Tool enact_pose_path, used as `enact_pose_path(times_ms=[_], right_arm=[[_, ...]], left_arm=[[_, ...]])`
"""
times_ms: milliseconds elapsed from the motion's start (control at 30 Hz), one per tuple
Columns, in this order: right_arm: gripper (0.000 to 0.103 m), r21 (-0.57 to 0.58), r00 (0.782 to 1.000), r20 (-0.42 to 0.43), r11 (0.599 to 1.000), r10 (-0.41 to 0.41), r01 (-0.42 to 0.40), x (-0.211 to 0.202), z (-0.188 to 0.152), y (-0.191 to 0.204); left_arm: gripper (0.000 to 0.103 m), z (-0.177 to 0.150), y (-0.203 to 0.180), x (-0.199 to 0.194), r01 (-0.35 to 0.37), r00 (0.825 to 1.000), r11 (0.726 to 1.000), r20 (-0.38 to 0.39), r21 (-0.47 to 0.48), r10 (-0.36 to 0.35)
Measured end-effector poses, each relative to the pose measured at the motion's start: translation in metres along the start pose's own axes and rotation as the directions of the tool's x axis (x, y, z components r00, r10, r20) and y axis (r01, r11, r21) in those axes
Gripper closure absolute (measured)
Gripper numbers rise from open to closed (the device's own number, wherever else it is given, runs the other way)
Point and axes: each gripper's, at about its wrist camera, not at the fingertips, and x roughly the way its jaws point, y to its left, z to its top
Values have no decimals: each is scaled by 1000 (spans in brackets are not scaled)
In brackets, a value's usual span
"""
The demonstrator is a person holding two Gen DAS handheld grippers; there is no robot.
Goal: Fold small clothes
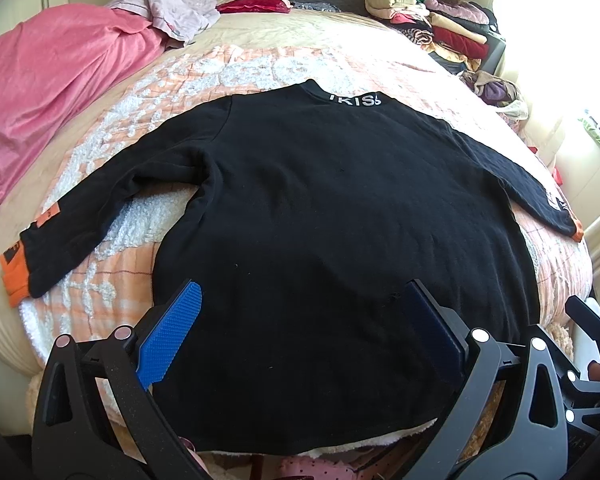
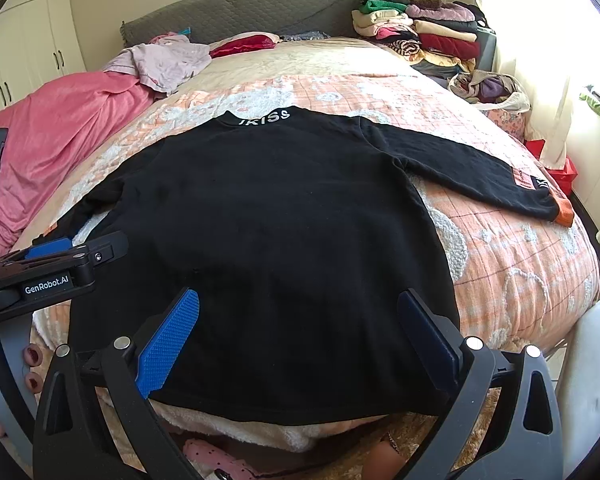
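A black long-sleeved top lies flat on the bed, back up, collar with white letters at the far end, both sleeves spread out with orange cuffs. It also shows in the right wrist view. My left gripper is open, hovering over the hem, holding nothing. My right gripper is open over the hem's right part, holding nothing. The left gripper shows from the side in the right wrist view.
The bed has an orange and white blanket. A pink sheet lies at the left. A pile of folded clothes sits at the far right by the grey headboard. A pale garment lies near the pillows.
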Motion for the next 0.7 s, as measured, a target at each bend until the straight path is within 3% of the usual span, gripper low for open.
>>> enact_pose_path(times_ms=[700], right_arm=[[4, 4, 1000, 4, 1000, -3, 3, -3, 0, -1]], left_arm=[[8, 2, 3, -1, 3, 1000, 1000, 3, 1, -3]])
